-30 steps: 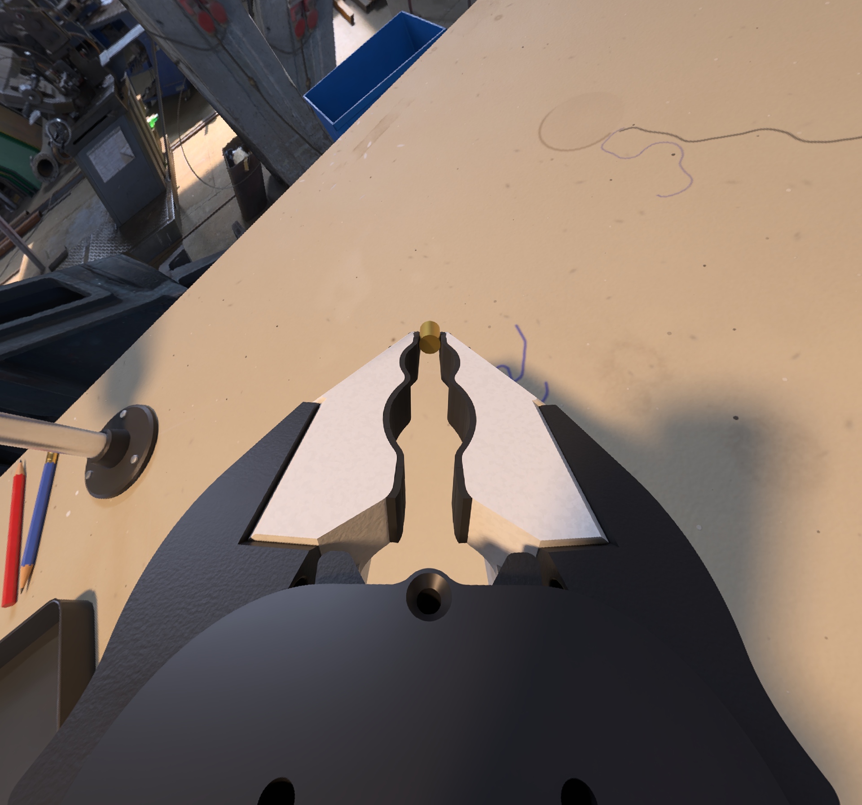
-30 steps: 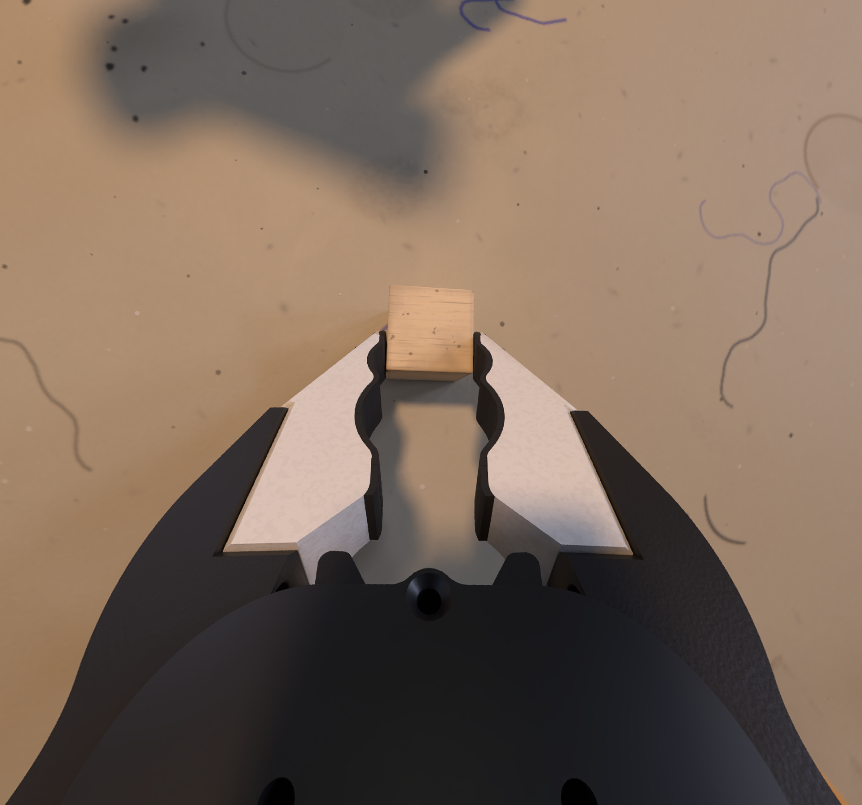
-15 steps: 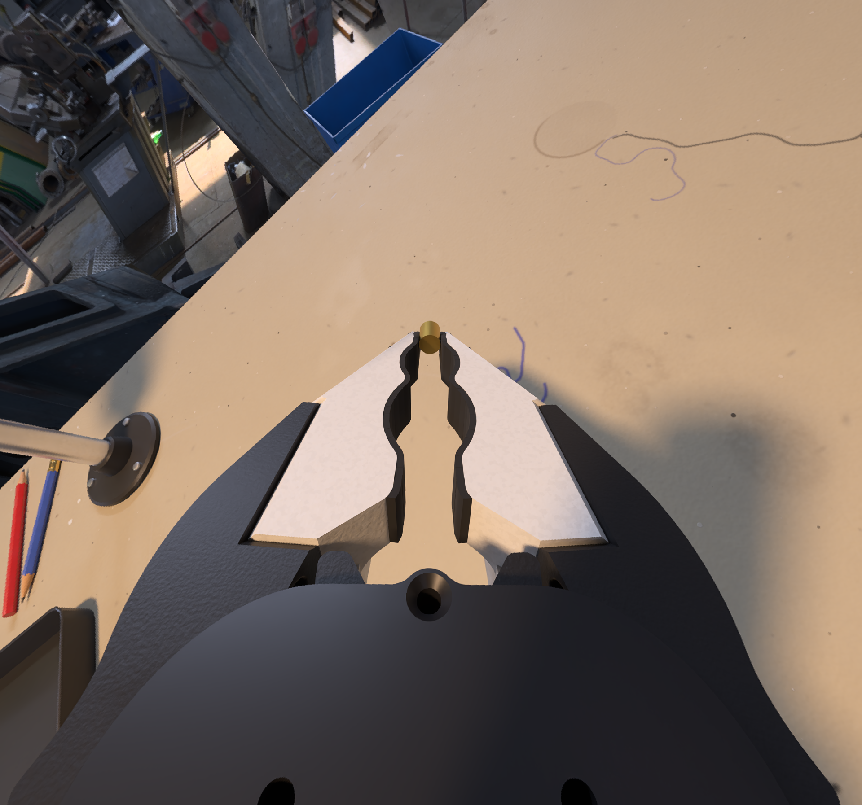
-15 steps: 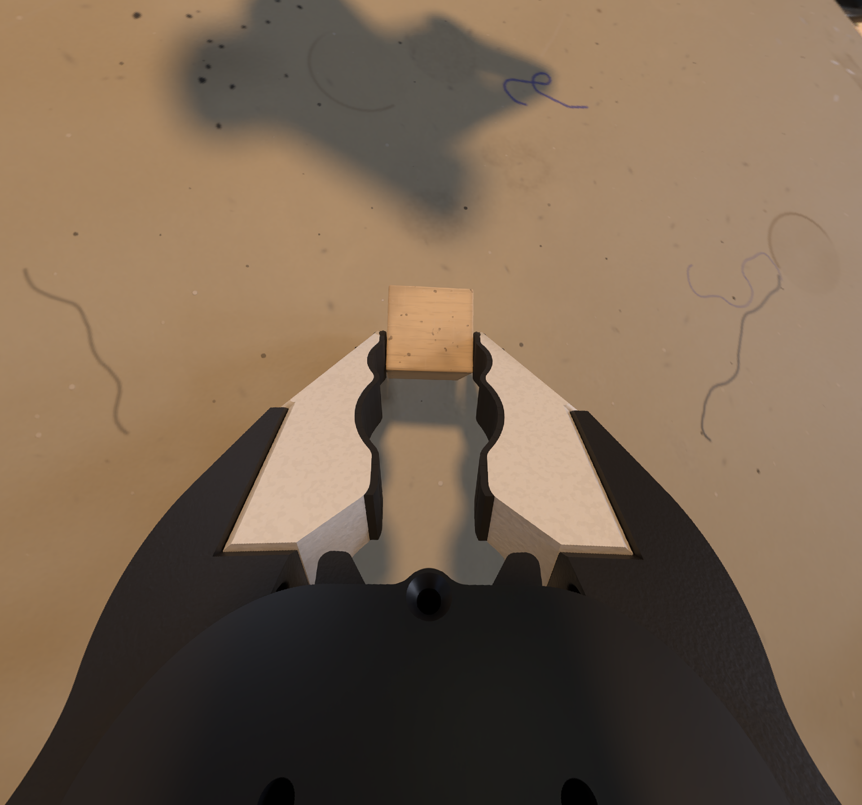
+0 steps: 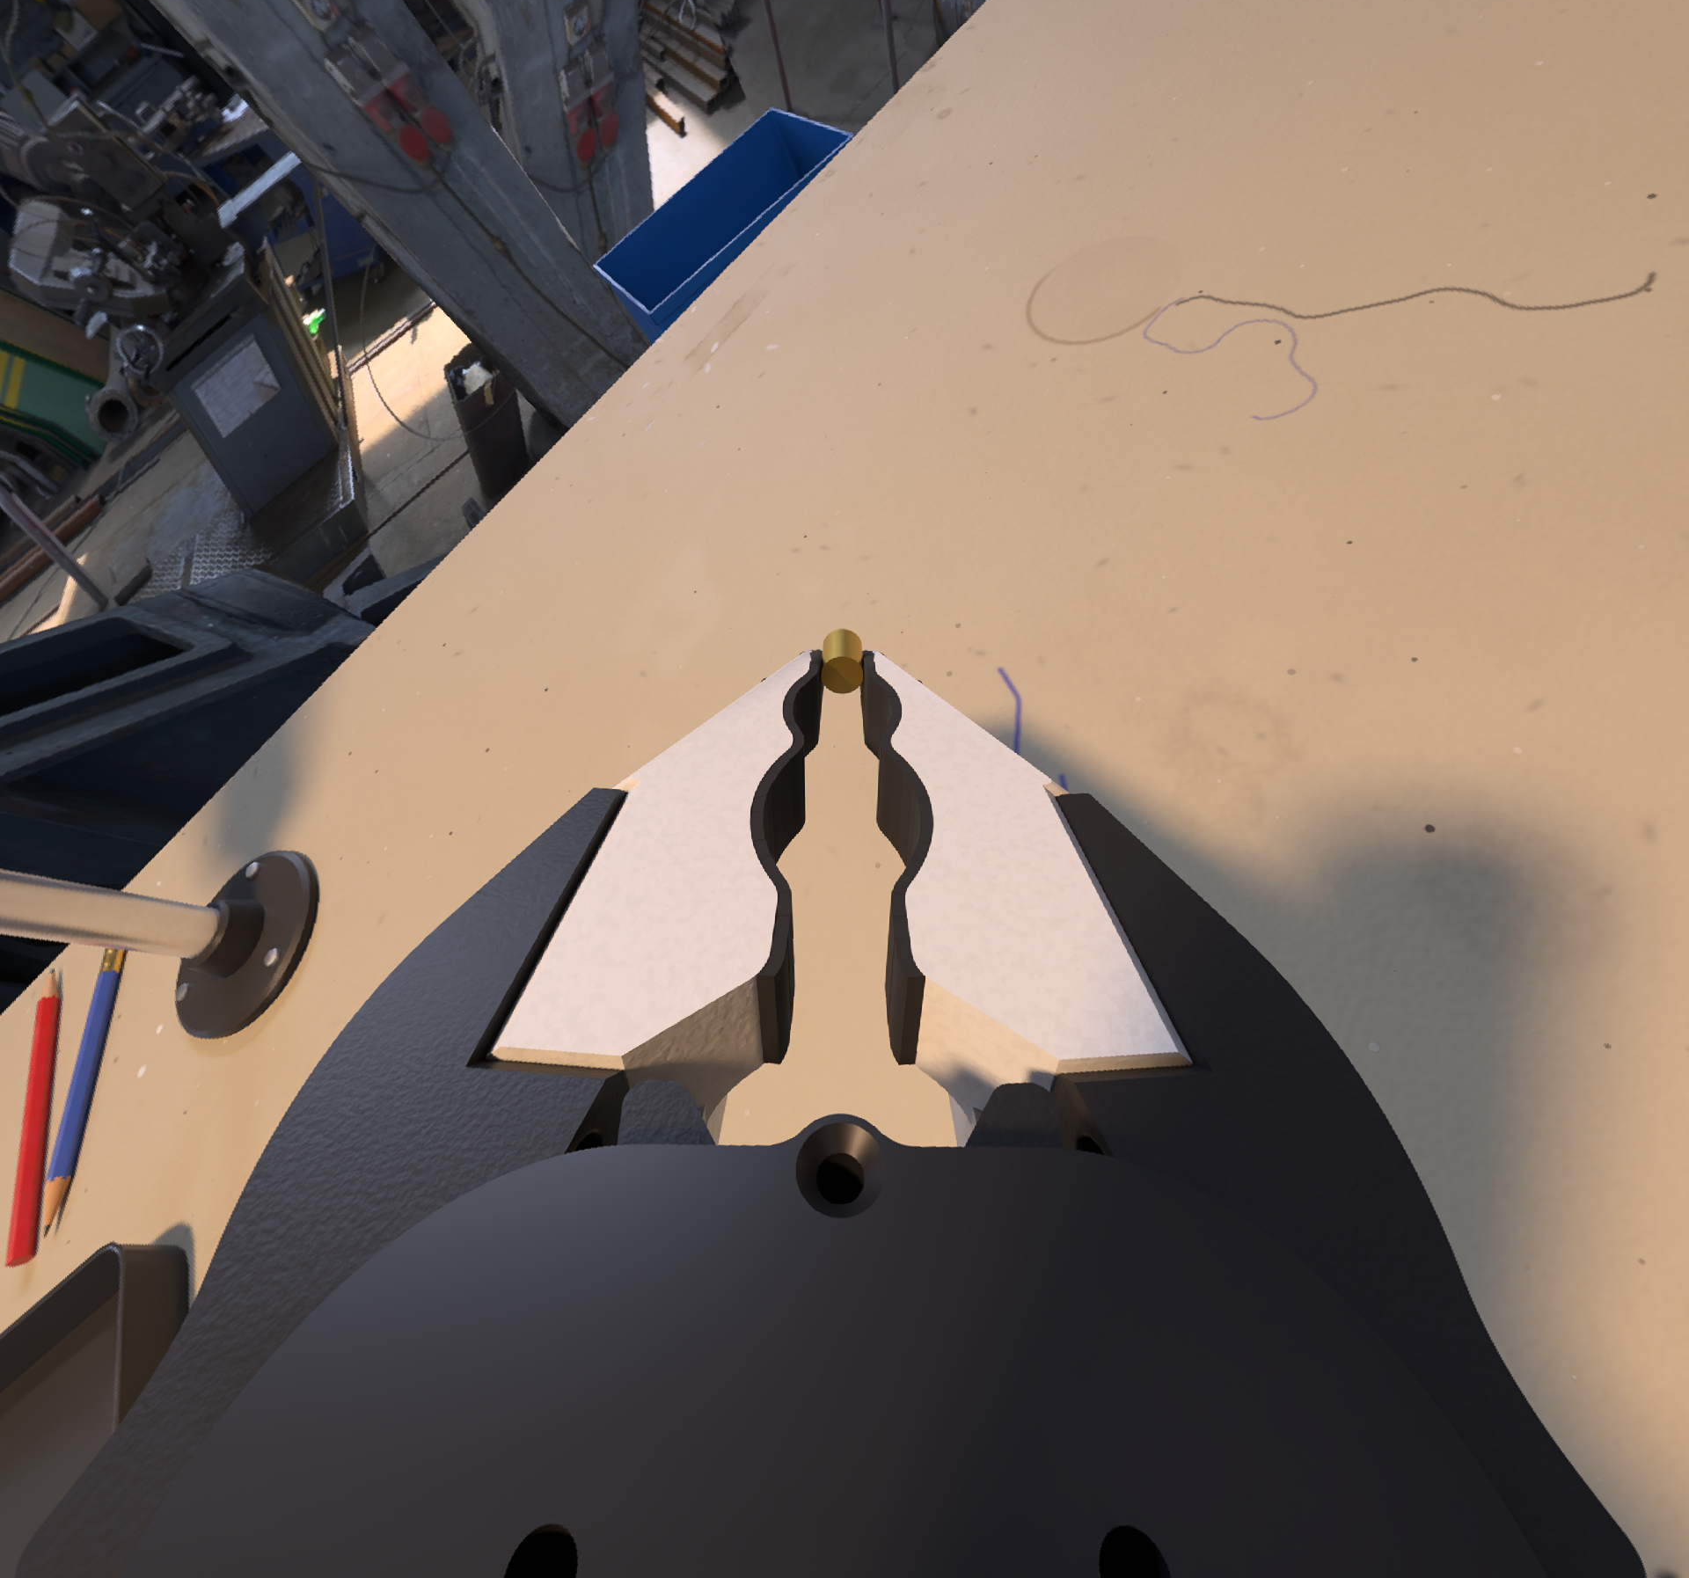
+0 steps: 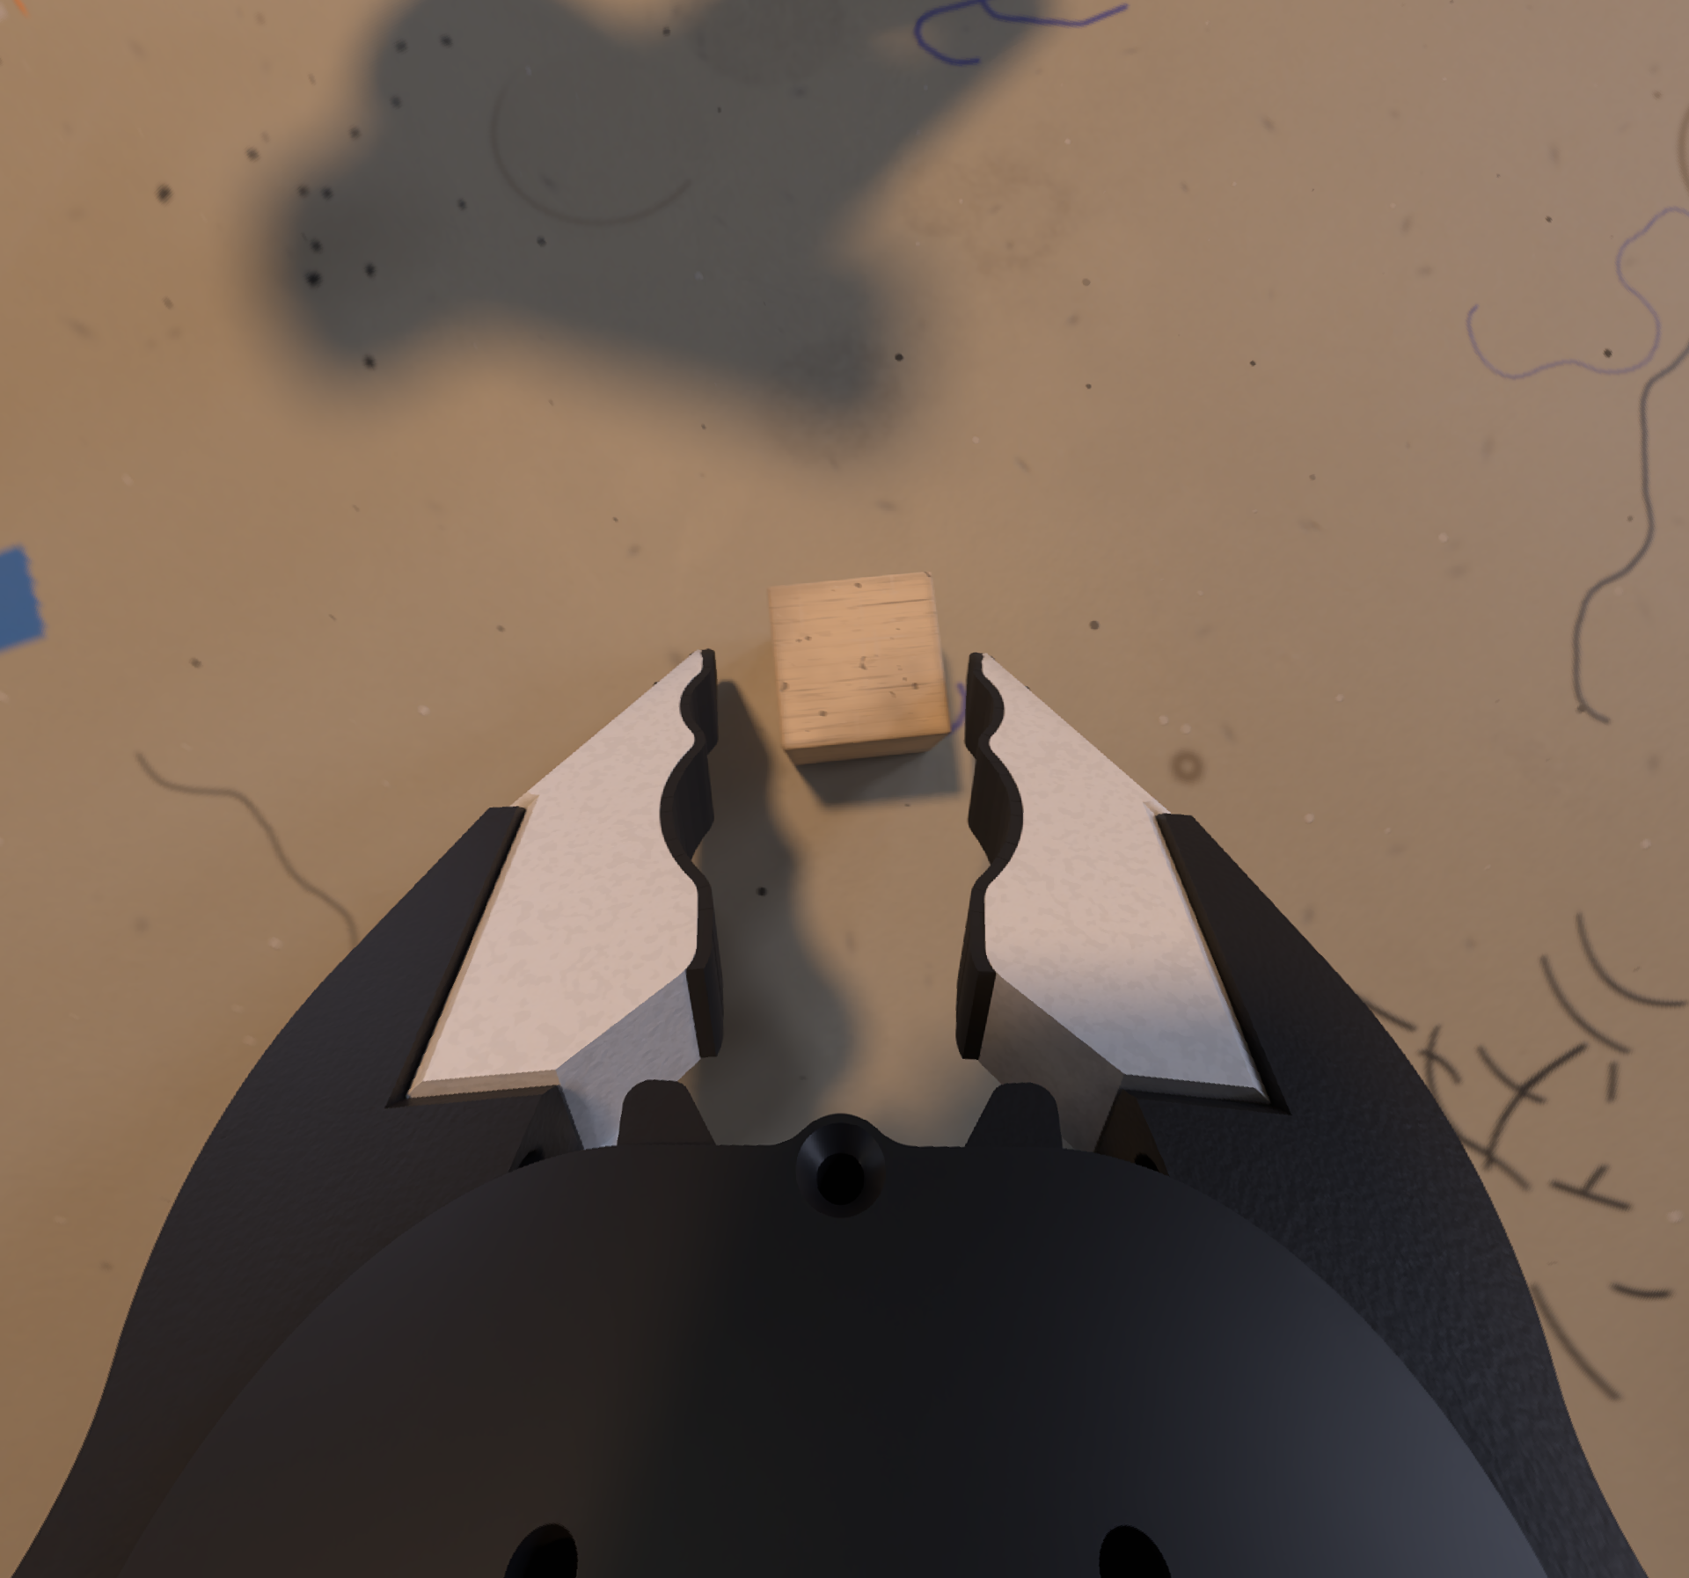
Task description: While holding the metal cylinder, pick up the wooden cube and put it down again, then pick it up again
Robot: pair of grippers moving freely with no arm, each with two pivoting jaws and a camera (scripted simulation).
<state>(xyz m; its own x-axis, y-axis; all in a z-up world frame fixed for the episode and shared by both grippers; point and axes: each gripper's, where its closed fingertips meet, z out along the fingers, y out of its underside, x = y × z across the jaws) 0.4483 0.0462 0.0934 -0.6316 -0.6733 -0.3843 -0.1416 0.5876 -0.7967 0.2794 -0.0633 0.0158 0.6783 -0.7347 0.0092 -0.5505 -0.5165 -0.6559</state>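
In the left wrist view my left gripper (image 5: 842,673) is shut on a small brass-coloured metal cylinder (image 5: 842,666), pinched at the very fingertips and held above the tan table (image 5: 1188,575). In the right wrist view my right gripper (image 6: 841,675) is open. The wooden cube (image 6: 855,664) rests on the table between and just beyond the fingertips, slightly turned, with a gap on each side. Neither finger touches it.
In the left wrist view the table's left edge runs diagonally, with a blue bin (image 5: 722,218) below it. A round black flange with a metal rod (image 5: 242,940), a red pencil (image 5: 32,1123), a blue pencil (image 5: 87,1086) and a dark tray (image 5: 64,1370) lie at the left. A blue tape patch (image 6: 18,597) lies left of the right gripper.
My right gripper has opened and let go of the wooden cube, which now sits on the table. My left gripper still holds the cylinder and has shifted only slightly.
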